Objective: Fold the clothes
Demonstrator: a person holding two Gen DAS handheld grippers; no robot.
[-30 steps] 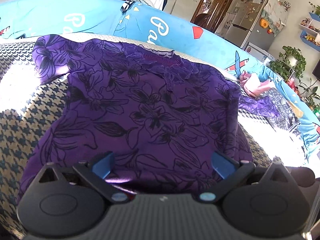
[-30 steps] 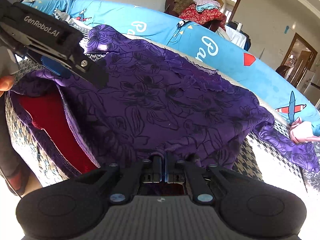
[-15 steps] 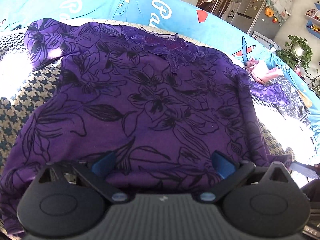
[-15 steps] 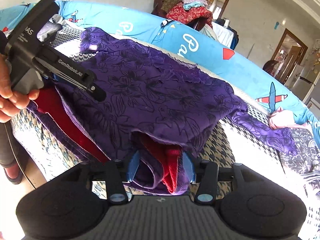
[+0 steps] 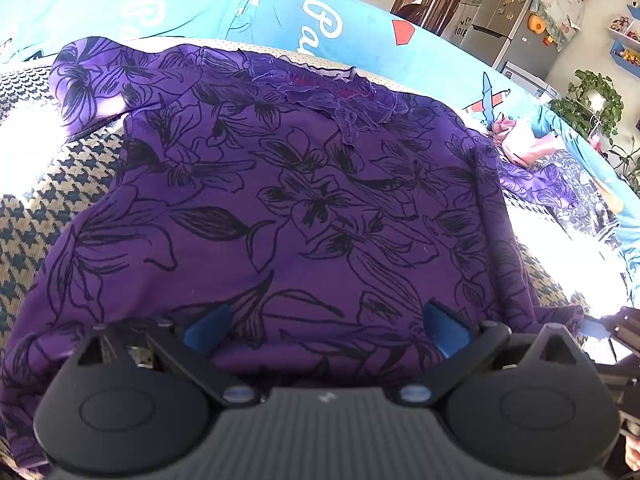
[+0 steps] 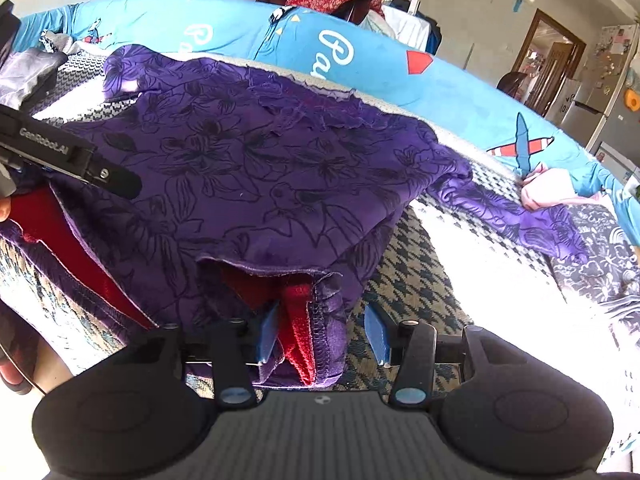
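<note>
A: What do we see on the left?

B: Our left gripper (image 5: 326, 326) has its fingers spread wide over the near hem of the purple floral top (image 5: 288, 200), gripping nothing. The top lies spread on the houndstooth cover (image 5: 48, 184).

A: And to the right?

B: Our right gripper (image 6: 323, 330) has its fingers parted; the top's near right hem corner, showing red lining (image 6: 298, 332), hangs loose between them. One sleeve (image 6: 516, 208) trails far right toward a pink cloth (image 6: 552, 192). The blue cushion (image 6: 400, 68) runs behind.
</note>
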